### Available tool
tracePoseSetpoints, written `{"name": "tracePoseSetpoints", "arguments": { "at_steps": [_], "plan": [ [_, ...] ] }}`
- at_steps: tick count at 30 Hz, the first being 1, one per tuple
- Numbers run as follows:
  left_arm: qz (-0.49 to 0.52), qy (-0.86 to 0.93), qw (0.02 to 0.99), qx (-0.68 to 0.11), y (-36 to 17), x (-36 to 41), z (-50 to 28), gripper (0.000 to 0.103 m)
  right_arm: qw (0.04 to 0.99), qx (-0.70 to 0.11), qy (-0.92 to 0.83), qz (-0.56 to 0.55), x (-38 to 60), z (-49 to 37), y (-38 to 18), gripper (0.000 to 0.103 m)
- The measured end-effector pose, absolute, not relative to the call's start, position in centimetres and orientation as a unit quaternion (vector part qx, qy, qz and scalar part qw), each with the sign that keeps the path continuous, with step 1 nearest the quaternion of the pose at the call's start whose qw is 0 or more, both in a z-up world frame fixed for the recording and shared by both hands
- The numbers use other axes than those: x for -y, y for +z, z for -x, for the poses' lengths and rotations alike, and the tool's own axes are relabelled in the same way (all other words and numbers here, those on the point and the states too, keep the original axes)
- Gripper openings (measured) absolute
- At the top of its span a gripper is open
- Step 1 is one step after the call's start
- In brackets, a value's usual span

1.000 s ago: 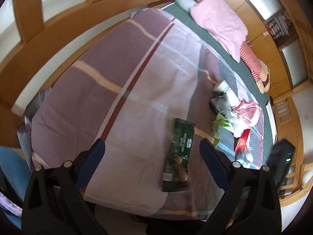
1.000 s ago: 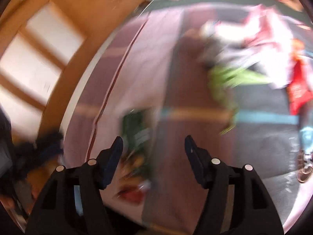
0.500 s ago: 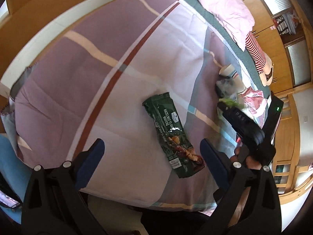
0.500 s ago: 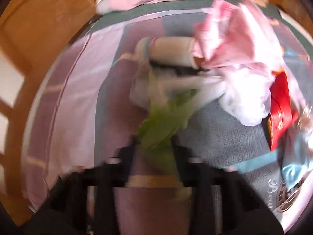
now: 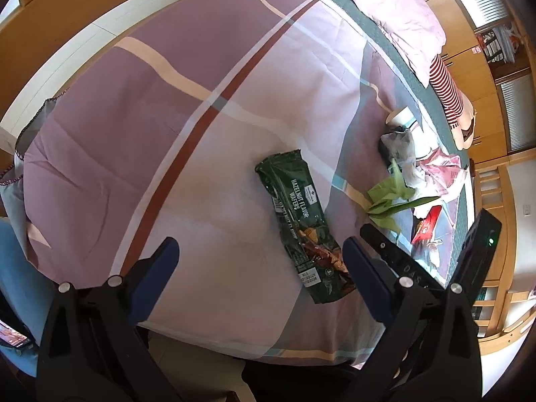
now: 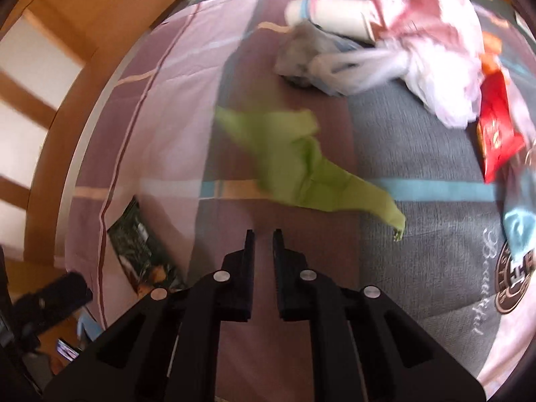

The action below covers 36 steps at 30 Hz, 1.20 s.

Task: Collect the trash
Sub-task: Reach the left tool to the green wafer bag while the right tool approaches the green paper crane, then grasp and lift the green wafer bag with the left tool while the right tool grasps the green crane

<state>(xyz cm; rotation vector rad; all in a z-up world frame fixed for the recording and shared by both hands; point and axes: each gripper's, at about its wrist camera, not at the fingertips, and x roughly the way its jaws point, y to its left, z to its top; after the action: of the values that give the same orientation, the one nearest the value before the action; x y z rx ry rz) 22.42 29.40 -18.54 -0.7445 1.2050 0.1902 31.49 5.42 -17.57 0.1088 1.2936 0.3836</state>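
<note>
A dark green hazelnut wafer wrapper [image 5: 303, 222] lies flat on the plaid bedspread [image 5: 160, 124], just ahead of my open, empty left gripper [image 5: 259, 269]. It also shows in the right wrist view [image 6: 142, 251]. A crumpled lime-green paper [image 6: 298, 164] lies on the bed just beyond my right gripper [image 6: 263, 238], whose fingers are nearly closed with a thin gap and nothing between them. The green paper also shows in the left wrist view [image 5: 390, 199]. The right gripper's body [image 5: 398, 261] shows at the right of the left wrist view.
More trash lies behind the green paper: a grey plastic bag [image 6: 301, 57], a white paper cup [image 6: 330, 18], a pink-white bag [image 6: 432, 33], a red snack packet [image 6: 495, 137]. A pink pillow [image 5: 398, 16] lies at the head of the bed. The near bed edge [image 5: 234, 345] is below the left gripper.
The right gripper closed from wide open to nearly shut and pulled back from the trash pile; the green paper now lies ahead of it. The left gripper moved closer over the wafer wrapper.
</note>
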Motion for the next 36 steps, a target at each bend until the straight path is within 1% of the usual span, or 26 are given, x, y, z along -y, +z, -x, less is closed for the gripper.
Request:
{"name": "tracePoseSetpoints", "arguments": {
  "at_steps": [10,14,15,16,17,18,19,22,25,32,36],
  "plan": [
    [0.345,0.090,0.748,-0.560,-19.2,-29.6,-22.4,0.097,0.774,-0.599,0.200,-0.042,-7.1,-30.7,-17.5,0.011],
    [0.343,0.088,0.747,-0.562,-19.3,-29.3,-22.5,0.098,0.764,-0.615,0.183,-0.064,-5.8,-31.0,-17.9,0.012],
    [0.343,0.087,0.747,-0.563,-19.3,-29.2,-22.5,0.098,0.760,-0.621,0.177,-0.075,-5.4,-31.2,-18.1,0.017],
    [0.343,0.088,0.746,-0.564,-19.3,-29.2,-22.5,0.098,0.756,-0.626,0.174,-0.087,-5.1,-31.3,-18.3,0.028],
    [0.345,0.088,0.745,-0.564,-19.3,-29.2,-22.5,0.098,0.751,-0.631,0.169,-0.100,-4.7,-31.4,-18.5,0.036],
    [0.348,0.088,0.744,-0.564,-19.3,-29.2,-22.5,0.098,0.748,-0.632,0.166,-0.113,-4.3,-31.5,-18.5,0.049],
    [0.349,0.088,0.743,-0.564,-19.3,-29.2,-22.5,0.098,0.749,-0.630,0.164,-0.126,-3.9,-31.6,-18.4,0.053],
    [0.348,0.085,0.743,-0.565,-19.3,-28.9,-22.6,0.098,0.753,-0.621,0.158,-0.148,-3.1,-31.8,-17.9,0.057],
    [0.344,0.082,0.743,-0.568,-19.4,-28.6,-22.7,0.098,0.758,-0.609,0.155,-0.172,-2.5,-31.8,-17.3,0.058],
    [0.327,0.076,0.739,-0.584,-20.4,-27.2,-23.1,0.099,0.774,-0.582,0.112,-0.223,-0.1,-32.0,-16.5,0.058],
    [0.292,0.060,0.742,-0.601,-21.6,-25.0,-23.9,0.099,0.781,-0.568,0.086,-0.245,1.3,-32.0,-16.1,0.058]
  ]
}}
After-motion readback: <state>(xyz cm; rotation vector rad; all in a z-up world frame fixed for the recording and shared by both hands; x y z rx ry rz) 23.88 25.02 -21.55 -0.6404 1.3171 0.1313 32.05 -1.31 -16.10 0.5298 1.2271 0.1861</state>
